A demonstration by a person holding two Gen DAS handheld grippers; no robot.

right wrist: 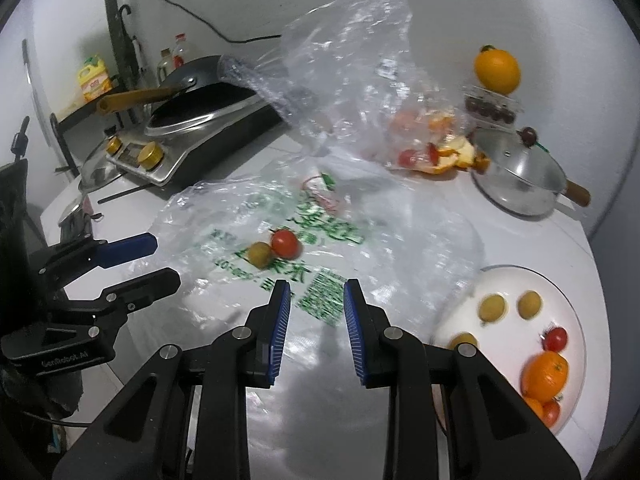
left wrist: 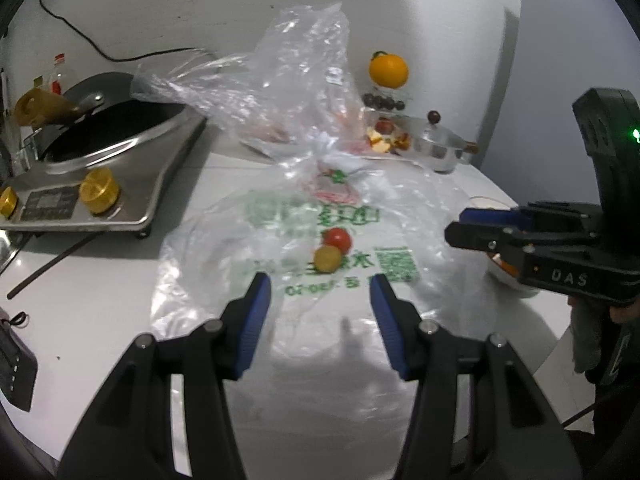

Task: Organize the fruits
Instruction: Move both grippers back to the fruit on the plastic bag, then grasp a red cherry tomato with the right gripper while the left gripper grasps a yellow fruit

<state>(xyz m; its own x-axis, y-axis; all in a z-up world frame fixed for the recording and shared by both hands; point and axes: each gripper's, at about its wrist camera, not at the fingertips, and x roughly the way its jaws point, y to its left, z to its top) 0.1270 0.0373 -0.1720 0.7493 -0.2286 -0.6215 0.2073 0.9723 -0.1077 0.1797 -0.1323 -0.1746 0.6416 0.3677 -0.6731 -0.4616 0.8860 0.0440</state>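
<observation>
A red cherry tomato (left wrist: pixel 337 239) (right wrist: pixel 285 243) and a small yellow one (left wrist: pixel 327 258) (right wrist: pixel 260 255) lie touching inside a flat clear bag with green print (left wrist: pixel 280 300) (right wrist: pixel 224 280) on the white counter. My left gripper (left wrist: pixel 320 280) (right wrist: pixel 166 260) hovers open just short of them, nothing between its blue pads. My right gripper (right wrist: pixel 317 284) (left wrist: pixel 454 226) has its jaws drawn close together and holds nothing. It stands to the right of the pair. A white plate (right wrist: pixel 572 312) on the right holds small yellow fruits (right wrist: pixel 493 307), a red tomato (right wrist: pixel 555 339) and an orange (right wrist: pixel 545 374).
An induction cooker with a wok (left wrist: pixel 112 148) stands at the left. A crumpled clear bag (right wrist: pixel 352 80) rises behind the flat one, with orange peel (right wrist: pixel 452 156) beside it. A lidded steel pot (right wrist: pixel 520 176) and an orange on a clear box (right wrist: pixel 497 70) stand at the back right.
</observation>
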